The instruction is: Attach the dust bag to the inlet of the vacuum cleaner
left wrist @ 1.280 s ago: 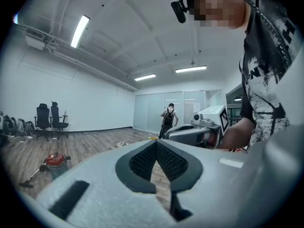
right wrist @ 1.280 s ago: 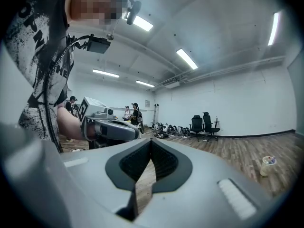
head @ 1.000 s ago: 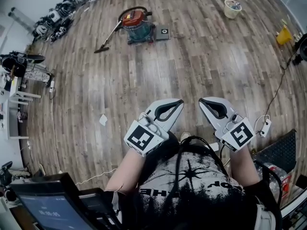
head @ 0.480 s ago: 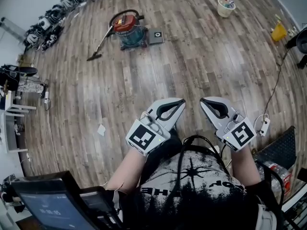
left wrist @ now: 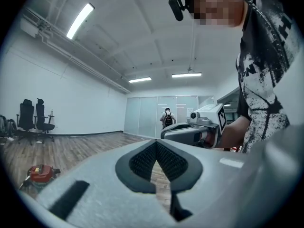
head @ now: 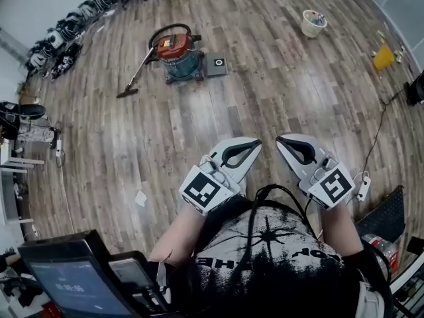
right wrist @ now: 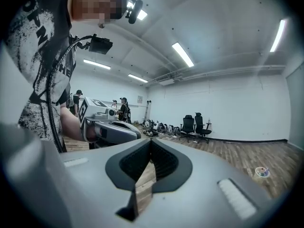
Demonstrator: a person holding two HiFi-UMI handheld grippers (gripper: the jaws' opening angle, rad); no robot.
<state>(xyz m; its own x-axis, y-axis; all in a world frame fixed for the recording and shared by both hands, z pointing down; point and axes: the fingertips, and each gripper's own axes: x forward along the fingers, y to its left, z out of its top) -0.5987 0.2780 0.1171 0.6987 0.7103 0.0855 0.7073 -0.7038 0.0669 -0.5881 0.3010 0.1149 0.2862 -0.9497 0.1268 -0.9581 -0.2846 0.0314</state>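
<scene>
**Both grippers closed and empty, vacuum cleaner well across the floor**

The person holds both grippers out at waist height, side by side and close together. The left gripper [head: 256, 142] has its jaws pressed together with nothing between them. Its own view shows the dark pads [left wrist: 142, 159] meeting at the tip, with only floorboards beyond. The right gripper [head: 279, 140] is the same, with its jaws together and holding nothing.

The vacuum cleaner [head: 179, 50], a teal drum with a red top, stands on the wooden floor [head: 265, 91] well away from both grippers. Its hose loops over the top and its wand [head: 136, 78] slants to the floor on the left. A small square box [head: 217, 65] sits just beside it on the right. A pale bucket [head: 313, 22] stands further off, and a scrap of white paper [head: 140, 198] lies near the person's left side.
</scene>
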